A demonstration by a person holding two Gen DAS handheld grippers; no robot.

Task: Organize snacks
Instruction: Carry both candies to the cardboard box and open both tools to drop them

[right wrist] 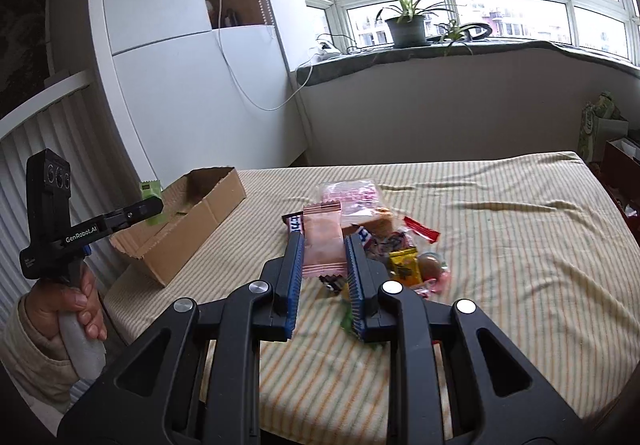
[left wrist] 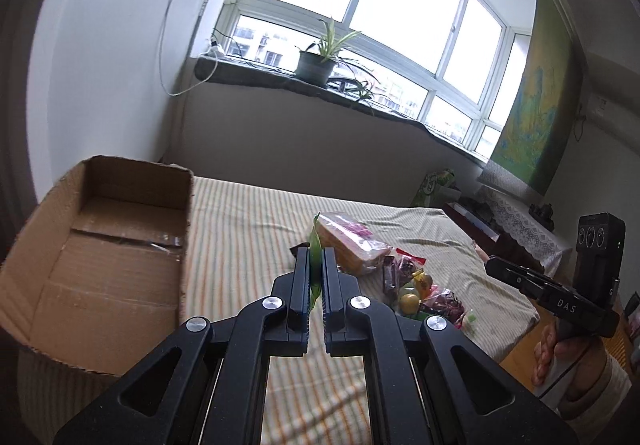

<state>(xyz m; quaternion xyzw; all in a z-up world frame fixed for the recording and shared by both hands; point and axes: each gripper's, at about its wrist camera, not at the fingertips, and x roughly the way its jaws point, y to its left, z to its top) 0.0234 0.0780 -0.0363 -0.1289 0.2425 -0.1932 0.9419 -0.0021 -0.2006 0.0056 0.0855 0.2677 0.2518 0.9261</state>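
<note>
Between my left gripper's [left wrist: 316,265] closed fingers sits a green packet [left wrist: 315,245], held beside the box [left wrist: 120,229]; my right gripper [right wrist: 323,245], fingers apart, straddles a pink packet [right wrist: 323,245].

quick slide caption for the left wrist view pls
Left tongs shut on a green packet, cardboard box open at left, snack pile ahead on the striped bed.

A potted plant [right wrist: 406,23] with long thin leaves stands on a dark window sill [right wrist: 500,55] below a wide bright window [left wrist: 372,1]. A white cable [right wrist: 240,81] hangs down the white wall beside it. A yellow-green map [left wrist: 532,113] hangs on the wall to the right.
</note>
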